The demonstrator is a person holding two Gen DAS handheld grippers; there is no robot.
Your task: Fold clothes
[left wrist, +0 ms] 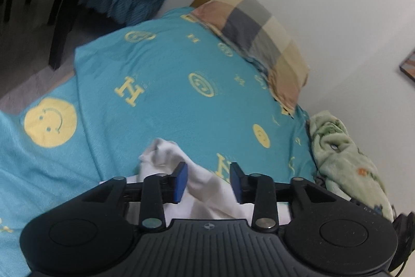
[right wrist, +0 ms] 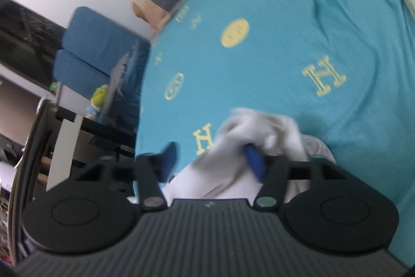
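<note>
A white garment lies bunched on a teal bedsheet with yellow prints. In the left wrist view my left gripper is open, its blue pads on either side of a raised fold of the white cloth, not pinching it. In the right wrist view the same white garment is crumpled between and over the fingers of my right gripper, which is open; cloth drapes over the right blue pad. That view is blurred.
A checked pillow lies at the head of the bed against a white wall. A pale green blanket is heaped at the right bed edge. A black chair and blue bedding stand beside the bed.
</note>
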